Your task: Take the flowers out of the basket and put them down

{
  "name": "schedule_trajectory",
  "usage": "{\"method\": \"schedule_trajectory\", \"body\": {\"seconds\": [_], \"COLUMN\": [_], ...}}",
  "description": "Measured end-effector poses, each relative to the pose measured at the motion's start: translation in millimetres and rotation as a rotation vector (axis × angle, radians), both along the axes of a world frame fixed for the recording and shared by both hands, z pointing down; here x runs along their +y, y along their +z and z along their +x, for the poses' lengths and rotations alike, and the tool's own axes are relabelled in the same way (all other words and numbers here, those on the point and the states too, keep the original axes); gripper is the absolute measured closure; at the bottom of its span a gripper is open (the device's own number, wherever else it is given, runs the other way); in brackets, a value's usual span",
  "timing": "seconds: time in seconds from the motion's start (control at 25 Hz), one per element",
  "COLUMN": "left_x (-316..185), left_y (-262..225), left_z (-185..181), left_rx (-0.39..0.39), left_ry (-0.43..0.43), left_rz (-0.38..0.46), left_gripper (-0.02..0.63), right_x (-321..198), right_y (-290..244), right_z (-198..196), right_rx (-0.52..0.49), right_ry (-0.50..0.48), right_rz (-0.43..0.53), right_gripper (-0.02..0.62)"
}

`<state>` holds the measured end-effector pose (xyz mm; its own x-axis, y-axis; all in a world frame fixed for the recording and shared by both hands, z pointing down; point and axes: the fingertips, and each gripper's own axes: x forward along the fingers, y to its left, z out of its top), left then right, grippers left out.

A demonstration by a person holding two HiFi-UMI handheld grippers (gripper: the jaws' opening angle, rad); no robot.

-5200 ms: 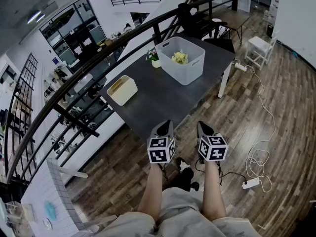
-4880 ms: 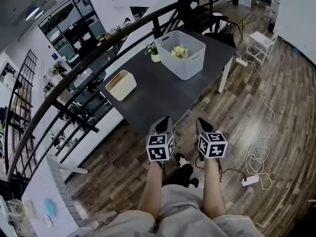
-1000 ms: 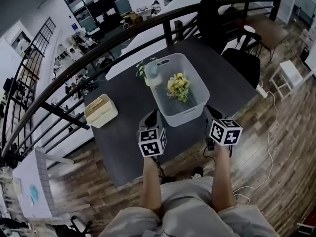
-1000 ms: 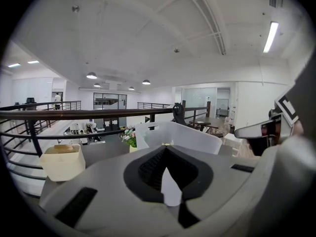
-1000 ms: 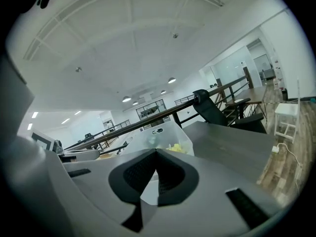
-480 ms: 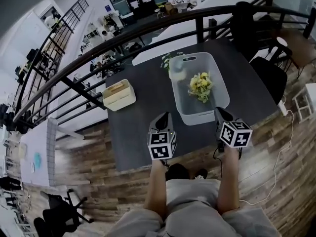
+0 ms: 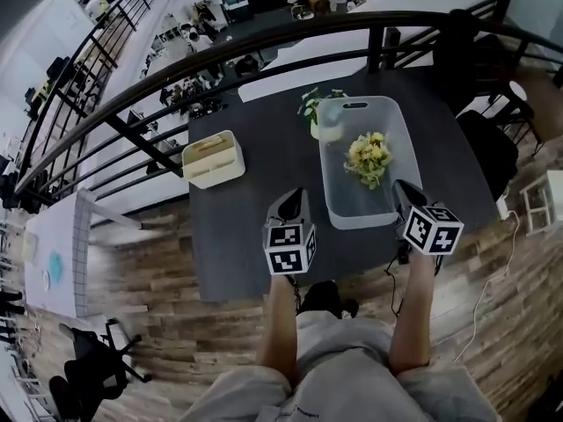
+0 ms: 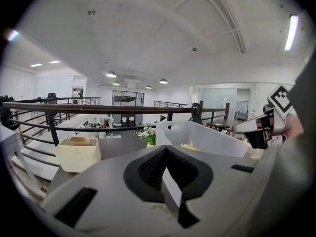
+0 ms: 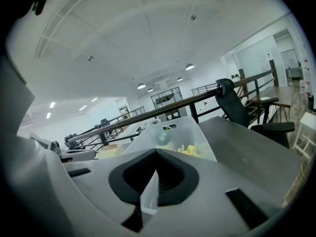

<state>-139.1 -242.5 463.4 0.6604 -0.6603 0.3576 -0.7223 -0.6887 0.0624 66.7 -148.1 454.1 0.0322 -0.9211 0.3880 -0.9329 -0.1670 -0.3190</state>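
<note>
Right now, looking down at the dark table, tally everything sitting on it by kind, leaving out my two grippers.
White basket: 1
Bunch of yellow flowers, lying in the basket: 1
Potted plant, beside the basket's far corner: 1
Cream lidded box: 1
Total: 4

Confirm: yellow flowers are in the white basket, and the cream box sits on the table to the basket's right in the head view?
One point is wrong: the cream box sits to the left of the white basket, not its right, as the head view shows. The yellow flowers are in the basket, and the box is on the table.
</note>
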Motion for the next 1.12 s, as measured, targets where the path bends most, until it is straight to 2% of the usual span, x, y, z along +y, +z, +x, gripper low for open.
{"method": "schedule_trajectory", "body": {"seconds": [0.36,0.6,0.84,1.0,1.12], "left_x": [-77.0,-116.4,-133.3,-143.5,-150.2], "left_y": [-19.7,-0.5,28.2,45.5,56.2], "left_z": [58.5,67.5,73.6,79.8,83.3], "left_rx": [0.095,0.092,0.09,0.114,0.123], "left_ry": [0.033,0.028,0.038,0.046,0.055], "left_rz": [-0.032,-0.073,-0.141,-0.191,-0.222], "left_gripper": [0.59,0.589,0.59,0.589,0.589], "right_x": [-77.2,-125.2,-158.4,-167.1,-159.8], "right_y": [-39.4,-30.6,16.7,75.1,107.6], "right_z": [37.6,55.0,67.6,67.3,66.5], "right_rx": [0.049,0.074,0.115,0.047,-0.012], "right_ry": [0.001,-0.015,-0.006,-0.042,-0.064], "right_rz": [0.046,0.086,0.019,-0.178,-0.263], "right_gripper": [0.577,0.577,0.577,0.576,0.569]}}
